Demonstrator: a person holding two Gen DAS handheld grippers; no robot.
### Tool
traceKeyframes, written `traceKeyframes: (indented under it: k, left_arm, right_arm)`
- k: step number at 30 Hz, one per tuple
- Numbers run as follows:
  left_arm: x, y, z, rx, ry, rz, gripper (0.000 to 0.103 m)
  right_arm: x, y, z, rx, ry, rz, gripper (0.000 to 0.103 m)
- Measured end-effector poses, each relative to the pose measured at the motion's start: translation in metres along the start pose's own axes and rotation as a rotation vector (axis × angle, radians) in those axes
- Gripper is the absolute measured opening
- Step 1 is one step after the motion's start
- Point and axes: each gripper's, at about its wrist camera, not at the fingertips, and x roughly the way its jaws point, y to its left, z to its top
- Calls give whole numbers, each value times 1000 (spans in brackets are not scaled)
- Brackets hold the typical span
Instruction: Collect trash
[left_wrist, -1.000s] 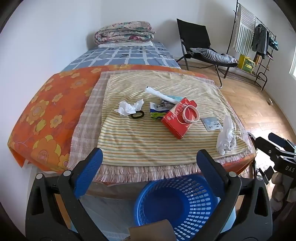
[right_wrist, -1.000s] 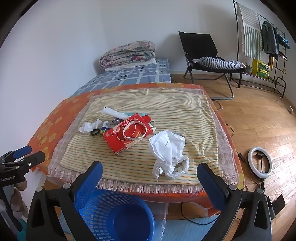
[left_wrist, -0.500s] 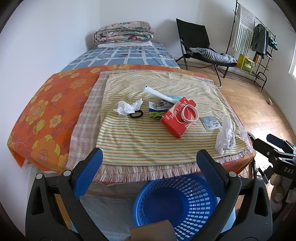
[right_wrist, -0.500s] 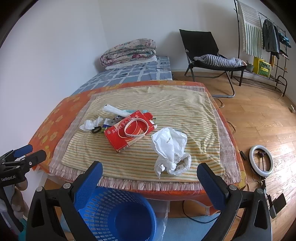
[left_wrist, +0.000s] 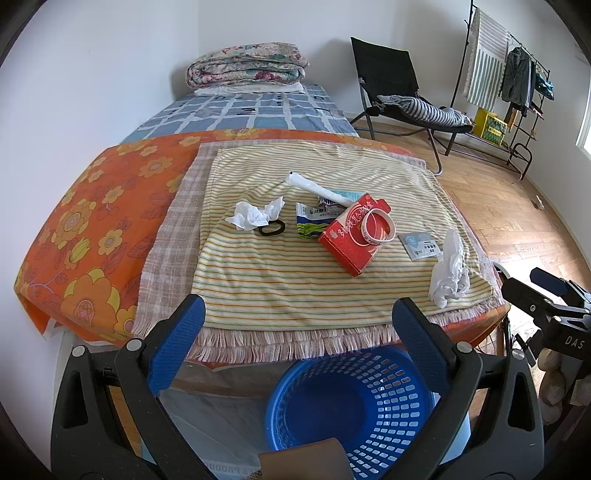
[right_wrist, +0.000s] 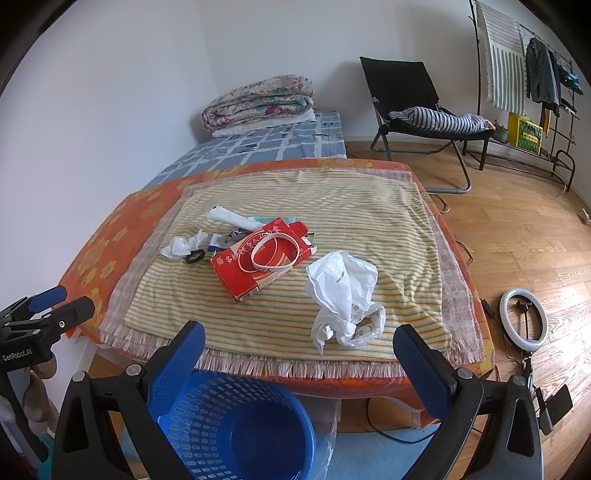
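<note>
We hold the left gripper (left_wrist: 297, 325) spread wide and empty, above the blue basket (left_wrist: 354, 410) that stands on the floor at the near edge of the tabletop (left_wrist: 280, 288). Our right gripper (right_wrist: 295, 349) is just as wide, gripping nothing, touching nothing. Using the red box (left_wrist: 352, 236) as landmark: a tape ring (left_wrist: 376, 226) lies on it, a crumpled tissue (left_wrist: 255, 215) and black hair tie (left_wrist: 272, 228) sit to its left, a crumpled white plastic bag (right_wrist: 343, 295) to its right near the fringe.
</note>
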Motion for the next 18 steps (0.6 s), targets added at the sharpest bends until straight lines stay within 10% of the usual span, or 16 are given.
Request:
traceKeyframes:
  k: [18]
  left_arm:
    - [0,0,0,1,0,-1,103]
  right_arm:
    - [2,1,-2,-4,15,7,103]
